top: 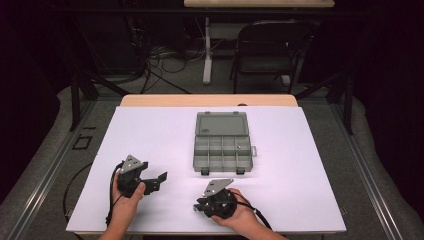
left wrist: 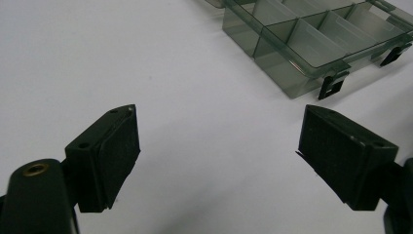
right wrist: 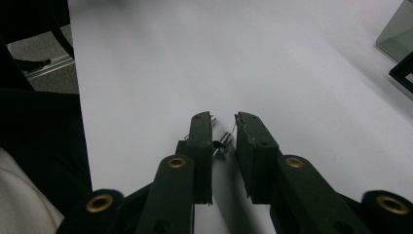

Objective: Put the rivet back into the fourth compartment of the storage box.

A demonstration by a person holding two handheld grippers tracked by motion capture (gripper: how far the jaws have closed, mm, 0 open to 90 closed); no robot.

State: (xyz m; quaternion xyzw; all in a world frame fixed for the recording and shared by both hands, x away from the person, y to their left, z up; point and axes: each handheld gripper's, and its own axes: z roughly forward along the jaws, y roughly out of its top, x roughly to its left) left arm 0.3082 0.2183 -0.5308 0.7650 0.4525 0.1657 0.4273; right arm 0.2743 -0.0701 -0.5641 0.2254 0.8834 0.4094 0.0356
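Observation:
A small metal spring-like piece (right wrist: 222, 142) lies on the white table (top: 165, 135) between the pads of my right gripper (right wrist: 224, 119). The jaws stand a narrow gap apart around it; a firm press on it does not show. In the high view the right gripper (top: 199, 205) sits near the table's front edge and points left. My left gripper (top: 159, 181) rests at the front left, and its jaws (left wrist: 216, 117) stand wide open over bare table. A clear grey compartment box (top: 222, 150) lies open at the table's middle, its lid (top: 222, 124) folded back.
The box's near corner and black latches (left wrist: 331, 85) lie just ahead and right of the left jaws. In the right gripper view a box corner (right wrist: 397, 34) sits at the far right. A folding chair (top: 265, 50) and cables stand beyond the table.

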